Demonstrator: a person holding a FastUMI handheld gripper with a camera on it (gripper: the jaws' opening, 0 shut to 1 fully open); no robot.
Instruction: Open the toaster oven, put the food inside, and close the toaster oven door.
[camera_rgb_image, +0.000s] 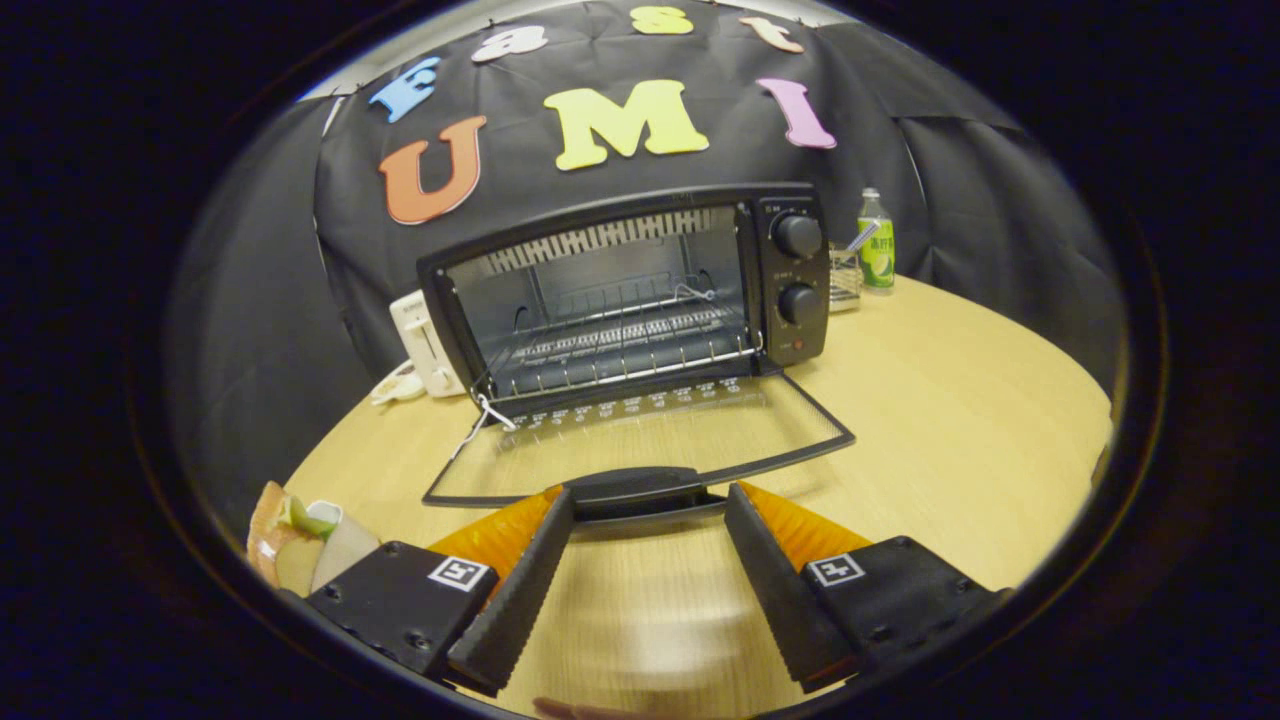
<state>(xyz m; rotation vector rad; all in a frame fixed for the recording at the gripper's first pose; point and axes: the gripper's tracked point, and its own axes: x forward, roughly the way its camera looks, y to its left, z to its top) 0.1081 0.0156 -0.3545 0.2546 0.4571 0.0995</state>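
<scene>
A toaster oven (625, 290) sits open on a pale wooden counter (950, 420), its glass door (640, 440) folded flat toward the camera and its wire rack (625, 345) bare inside. The gripper (648, 505) hovers low over the counter with its fingers (520, 590) spread wide, their tips on either side of the door's handle (640, 492) and gripping nothing; whether they touch the handle cannot be told. The food (300, 540), what looks like a sandwich with a green filling, lies on the counter just beside the left finger's mount, well short of the oven. Two knobs (797, 237) line the oven's right panel. A white appliance (428, 345) stands against the oven's left side, and a green-labelled bottle (876, 243) stands behind the oven to its right, near a small clear container (845, 280).
</scene>
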